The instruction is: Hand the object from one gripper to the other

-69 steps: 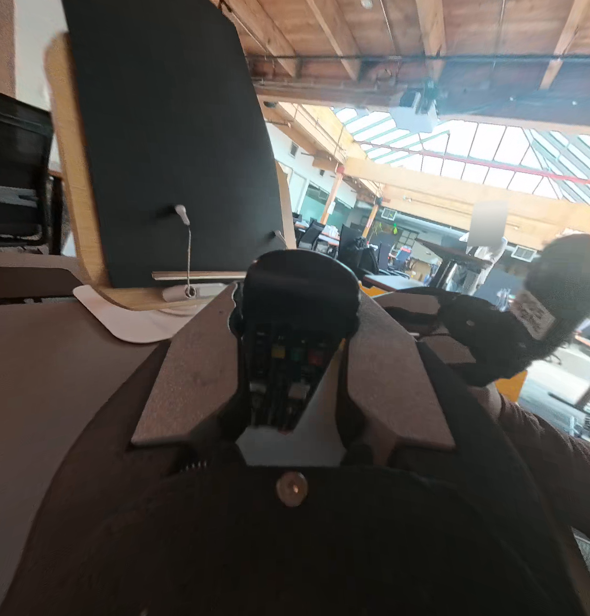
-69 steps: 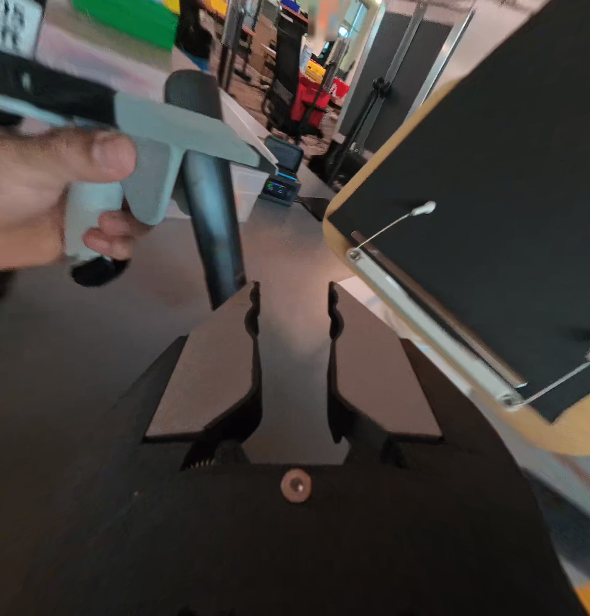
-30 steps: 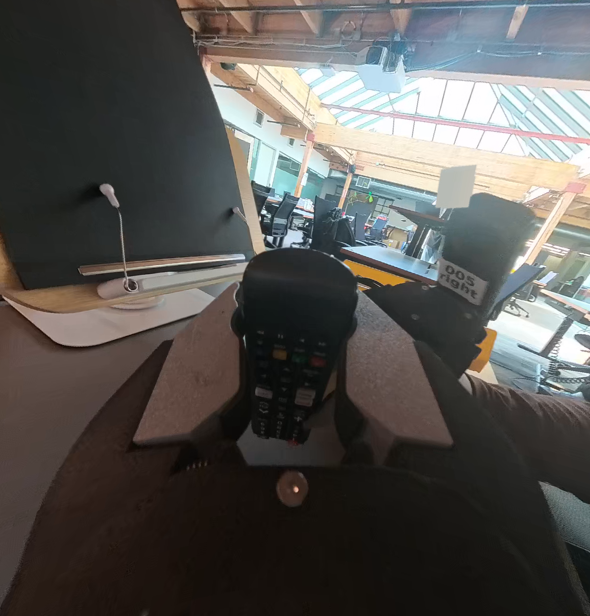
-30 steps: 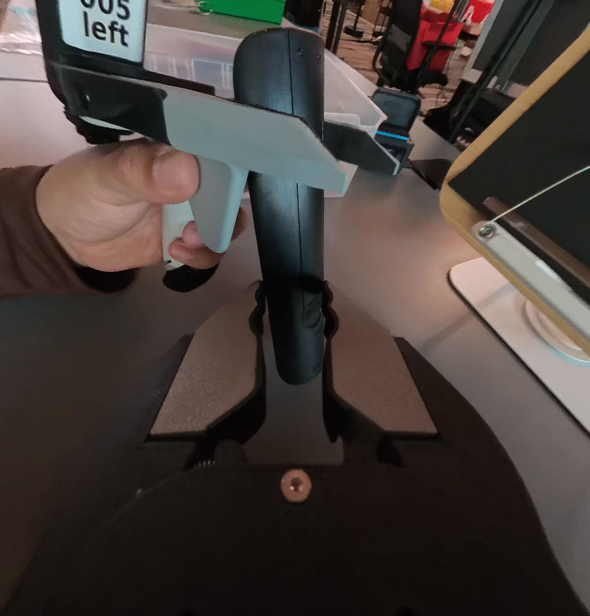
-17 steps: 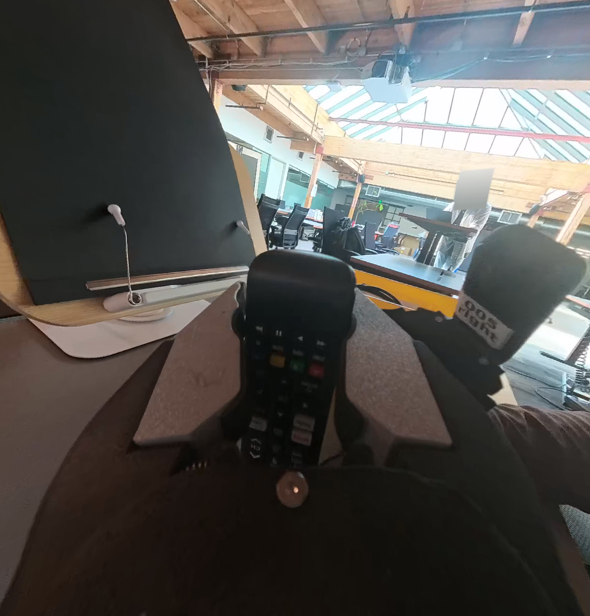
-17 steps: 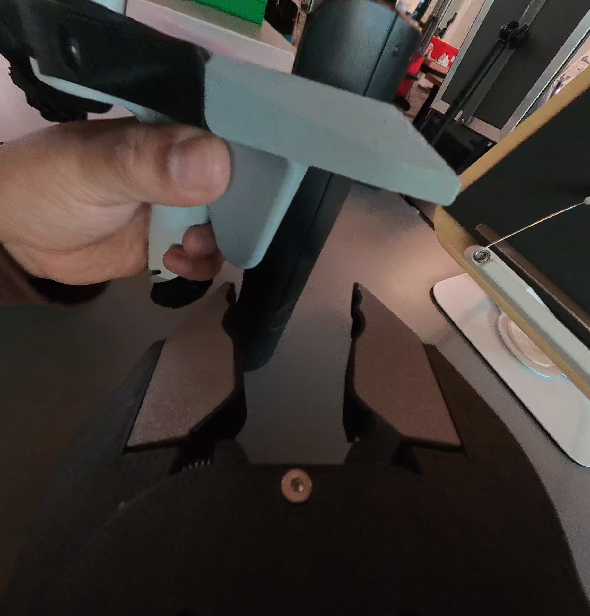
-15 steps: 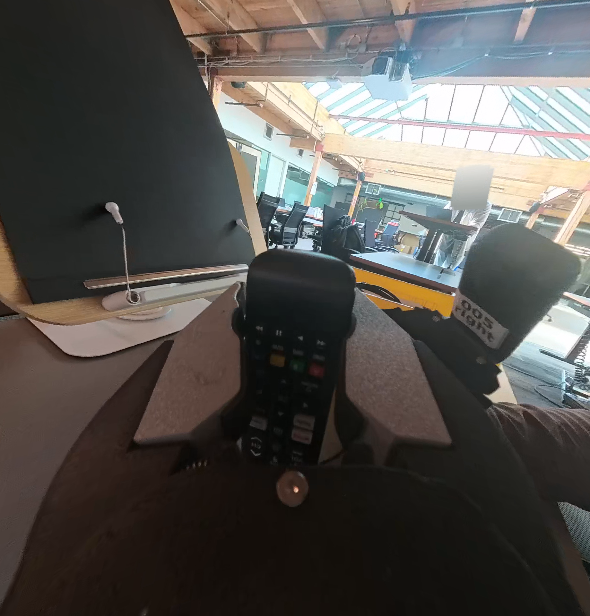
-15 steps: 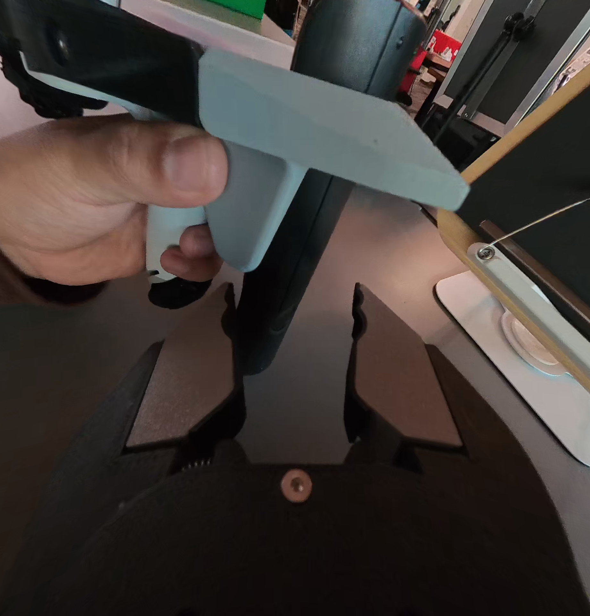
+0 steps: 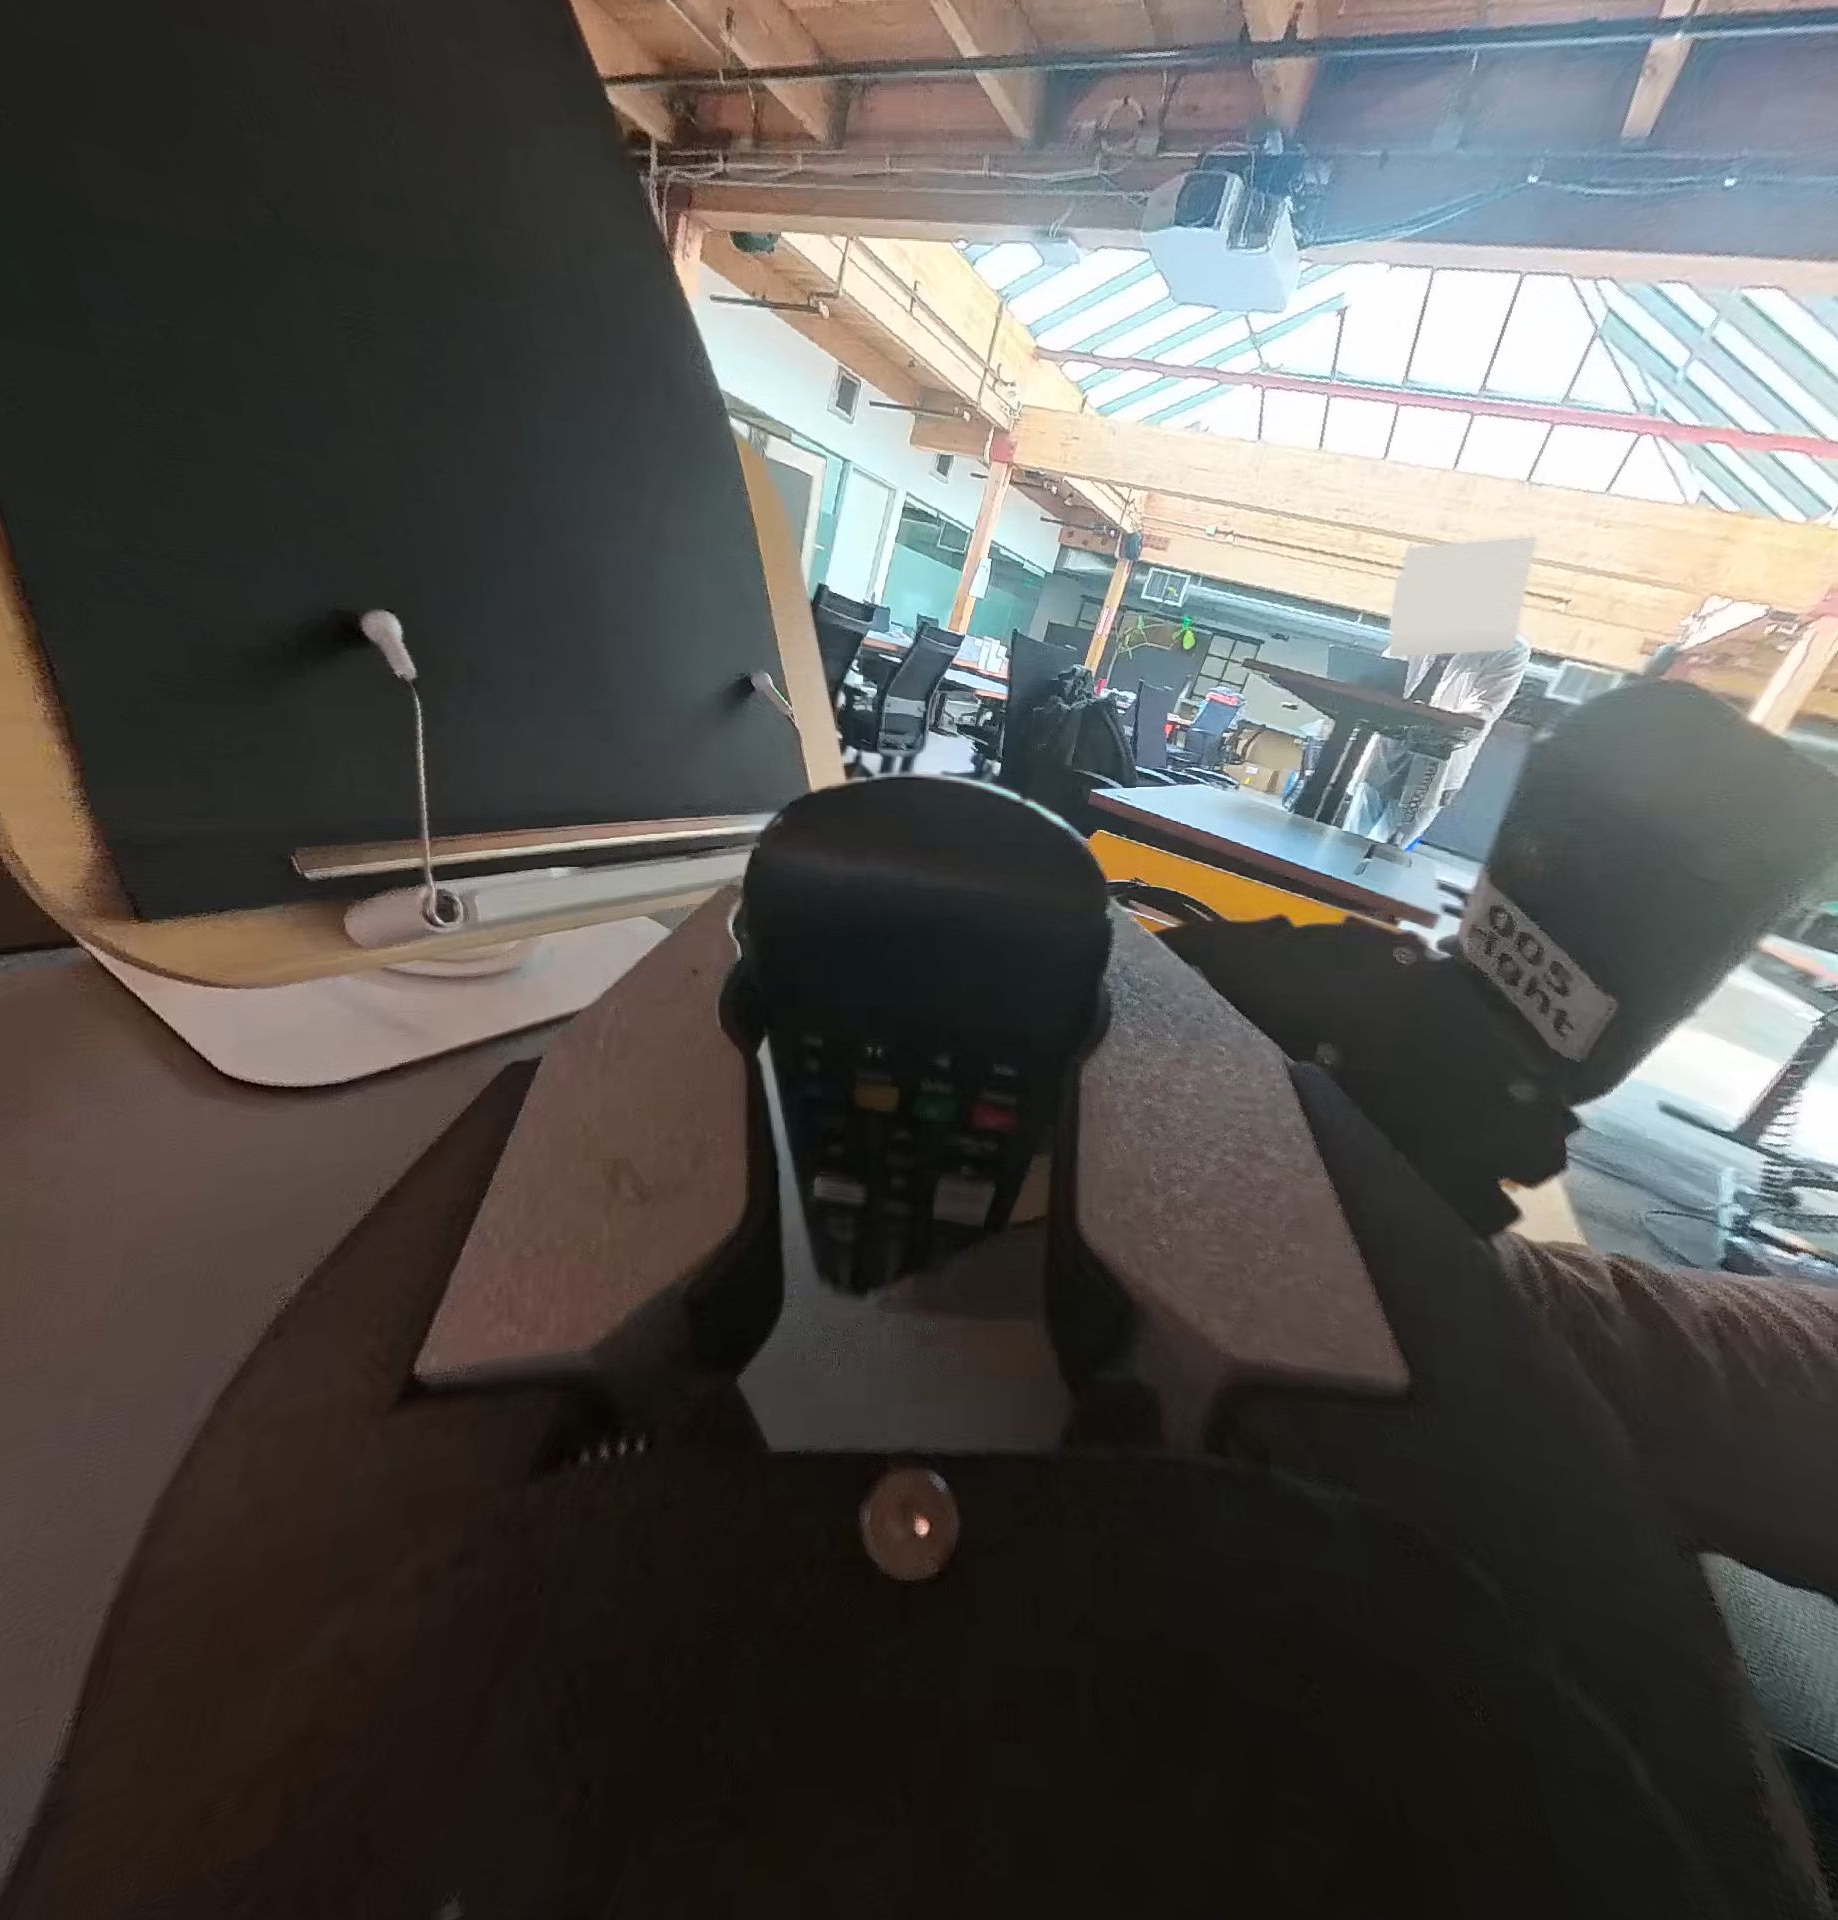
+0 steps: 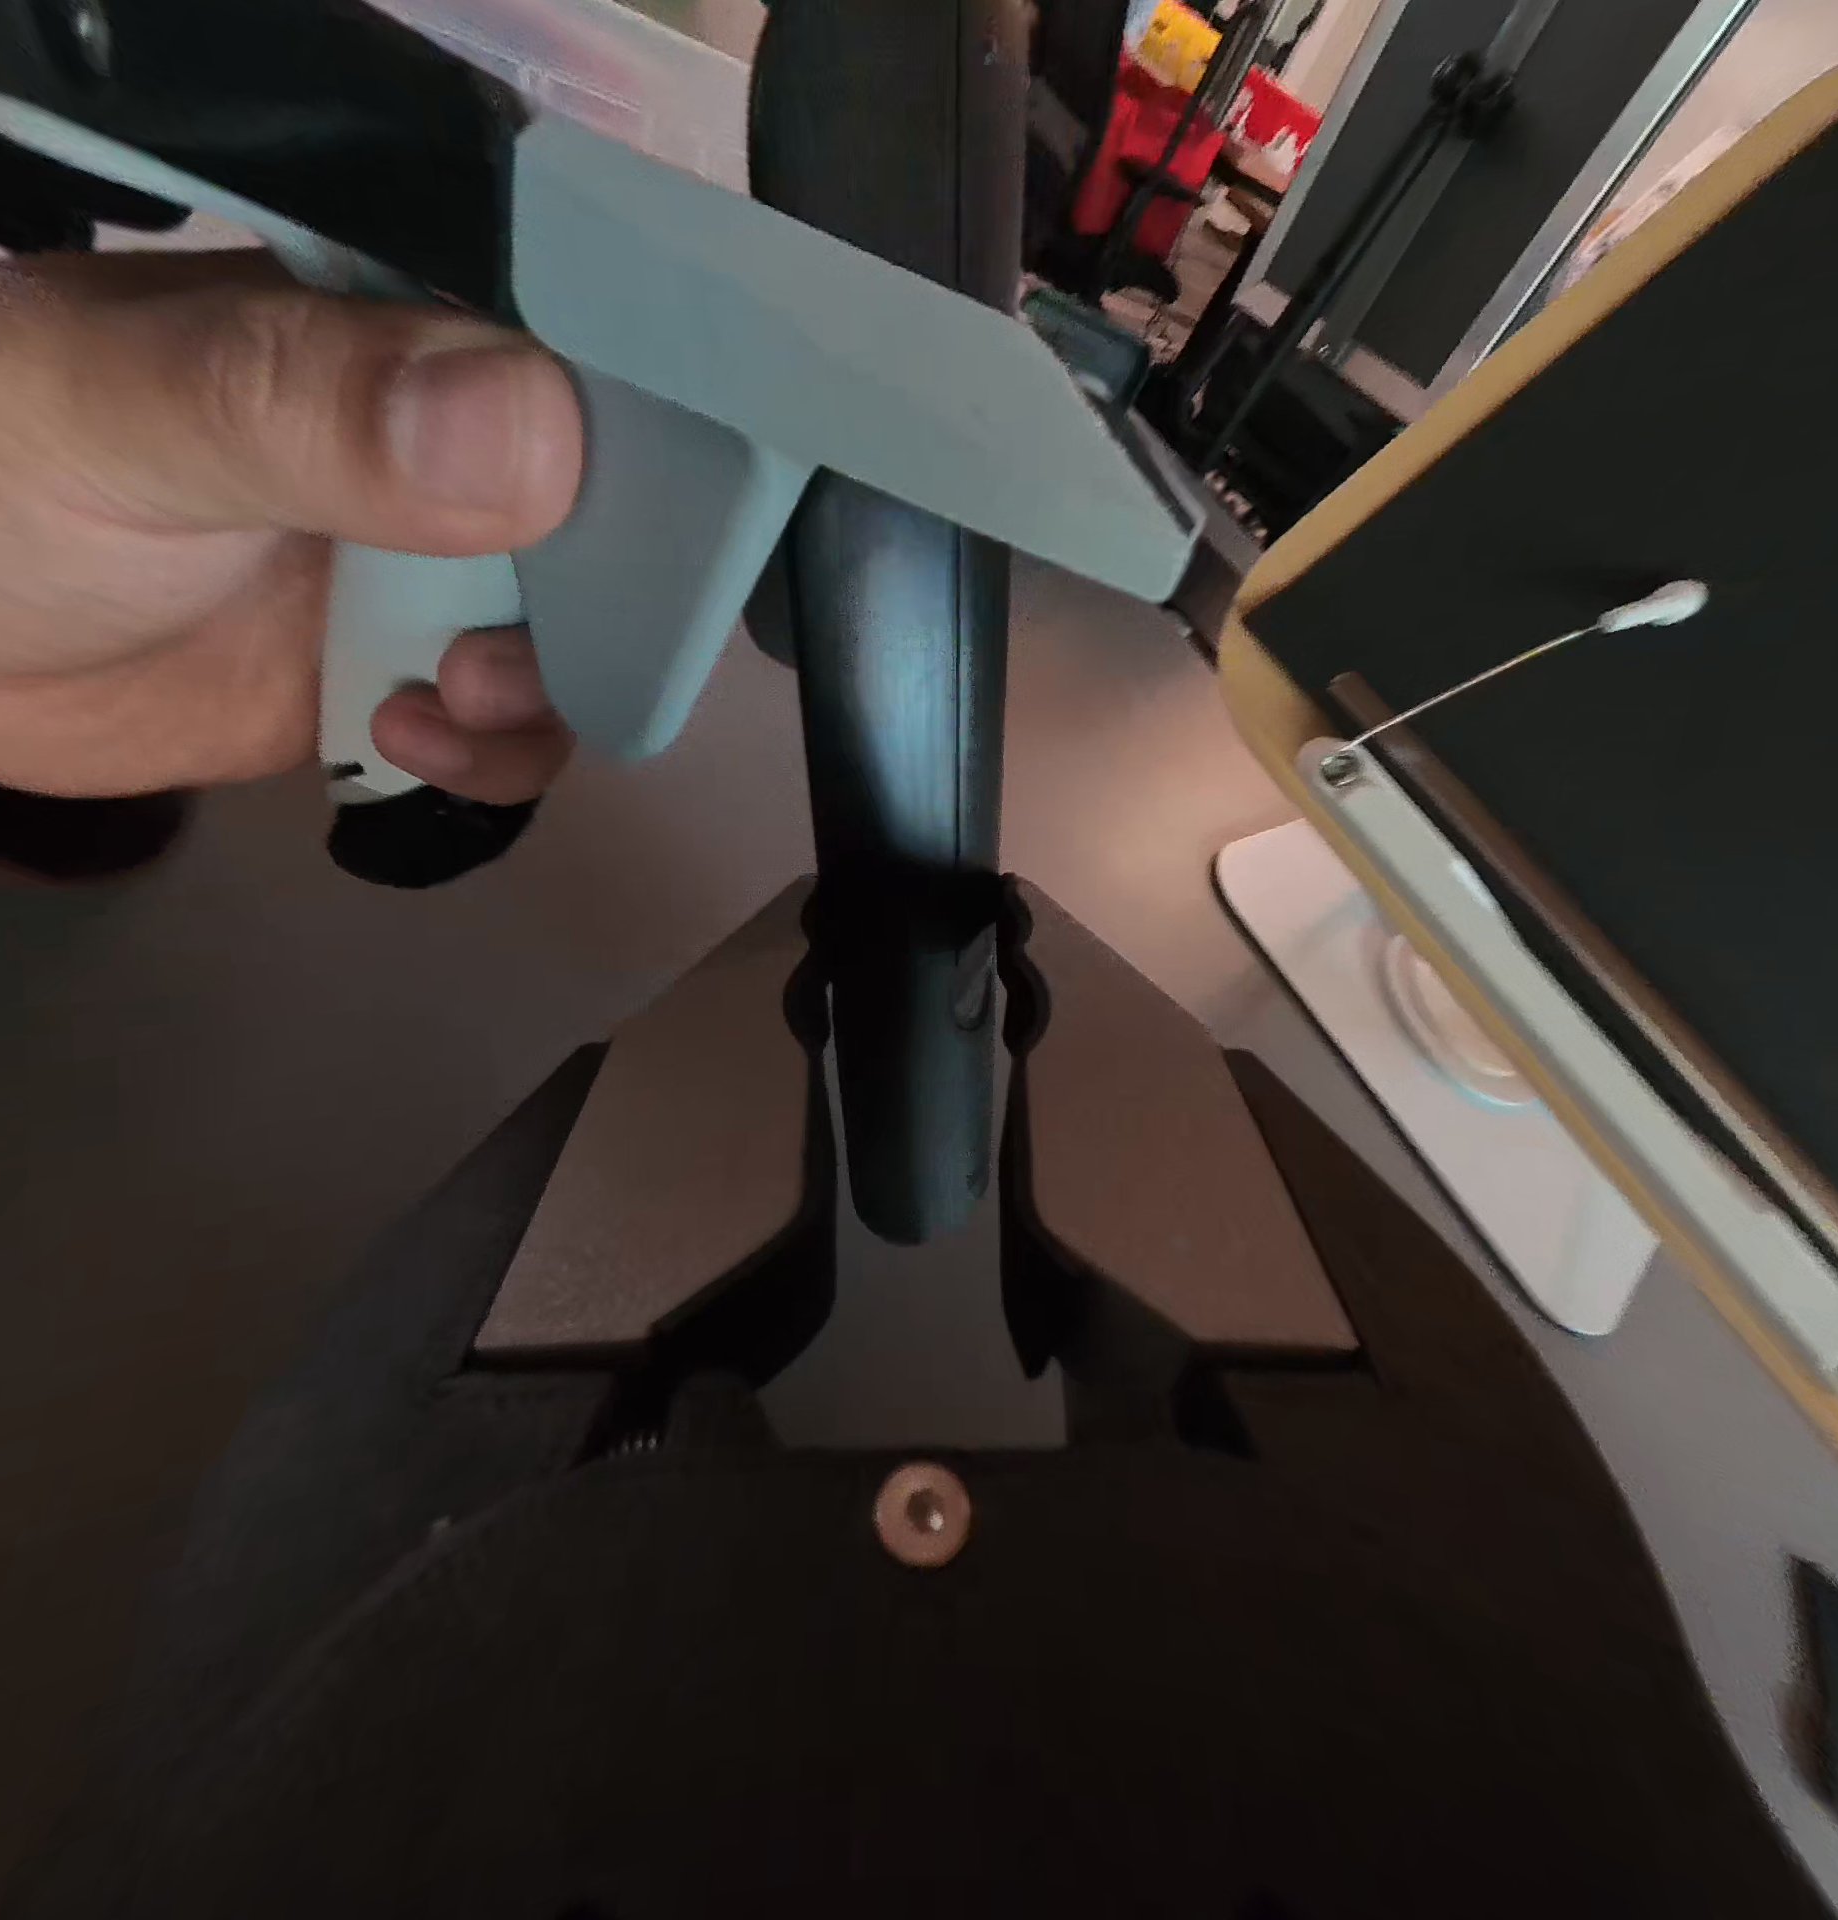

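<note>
A black remote control [image 9: 904, 1122] stands upright, buttons facing the left wrist camera. My left gripper [image 9: 920, 997] is shut on its upper part. In the right wrist view the remote [image 10: 894, 727] shows its plain back and runs down from the left gripper's pale grey finger [image 10: 842, 395] into my right gripper [image 10: 910, 966], which is shut on its lower end. A hand [image 10: 219, 520] holds the left gripper's handle. The right gripper's black body [image 9: 1642, 914] shows at the right of the left wrist view, with a brown sleeve [image 9: 1673, 1382] behind it.
A black board with a wooden rim [image 9: 323, 416] stands on a white base [image 9: 302, 1029] on the grey table [image 9: 115, 1195]. It is close on the right in the right wrist view [image 10: 1621, 520], with wire clips on it. Office desks and chairs lie beyond. The gap from one gripper's tips to the other's is roughly 7 centimeters.
Half a second ago my right gripper was open with the remote's lower end beside its left finger. Now it is centred and shut on that end. The left gripper still holds the remote.
</note>
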Action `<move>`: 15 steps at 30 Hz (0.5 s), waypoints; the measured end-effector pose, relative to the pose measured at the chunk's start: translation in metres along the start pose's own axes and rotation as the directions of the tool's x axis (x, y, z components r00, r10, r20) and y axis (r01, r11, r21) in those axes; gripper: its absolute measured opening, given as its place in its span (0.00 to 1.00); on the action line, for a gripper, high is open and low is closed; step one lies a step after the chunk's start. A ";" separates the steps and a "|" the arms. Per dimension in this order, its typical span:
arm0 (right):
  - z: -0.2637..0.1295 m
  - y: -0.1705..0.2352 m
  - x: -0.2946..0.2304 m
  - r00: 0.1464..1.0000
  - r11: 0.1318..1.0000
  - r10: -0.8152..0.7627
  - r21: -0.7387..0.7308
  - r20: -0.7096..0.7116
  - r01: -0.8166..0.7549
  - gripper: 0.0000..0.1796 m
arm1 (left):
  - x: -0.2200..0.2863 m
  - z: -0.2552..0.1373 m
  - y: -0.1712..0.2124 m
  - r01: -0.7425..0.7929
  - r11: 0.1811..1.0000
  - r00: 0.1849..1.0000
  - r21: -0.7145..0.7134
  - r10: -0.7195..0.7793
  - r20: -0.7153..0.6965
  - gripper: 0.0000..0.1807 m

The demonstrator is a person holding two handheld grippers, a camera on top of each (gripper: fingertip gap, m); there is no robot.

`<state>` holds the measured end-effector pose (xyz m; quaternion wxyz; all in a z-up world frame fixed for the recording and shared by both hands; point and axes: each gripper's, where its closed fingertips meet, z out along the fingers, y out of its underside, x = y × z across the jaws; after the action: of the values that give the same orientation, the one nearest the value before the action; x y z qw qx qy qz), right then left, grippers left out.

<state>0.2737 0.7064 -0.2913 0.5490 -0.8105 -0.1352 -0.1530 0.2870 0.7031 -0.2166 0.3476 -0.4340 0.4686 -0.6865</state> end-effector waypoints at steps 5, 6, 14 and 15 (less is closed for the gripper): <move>-0.012 0.003 0.019 0.991 0.995 -0.096 -0.030 -0.095 0.094 0.12 | -0.006 -0.001 0.009 0.049 0.996 0.998 -0.071 -0.052 -0.034 0.31; -0.013 0.007 0.022 0.992 0.996 -0.085 -0.047 -0.093 0.080 0.12 | -0.010 -0.003 0.010 0.032 0.996 0.999 -0.086 -0.033 -0.021 0.32; -0.018 0.058 0.055 0.997 0.966 0.007 -0.257 -0.075 -0.026 0.12 | -0.035 -0.012 0.037 -0.460 0.804 0.834 -0.378 0.537 0.128 0.42; -0.019 0.063 0.056 0.997 0.958 -0.010 -0.287 -0.075 -0.013 0.12 | -0.038 -0.012 0.043 -0.542 0.722 0.758 -0.430 0.641 0.121 0.40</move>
<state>0.3472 0.6687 -0.3154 0.4303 -0.8753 -0.0900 -0.2013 0.2936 0.7265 -0.2699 0.5204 -0.4033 0.6534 -0.3736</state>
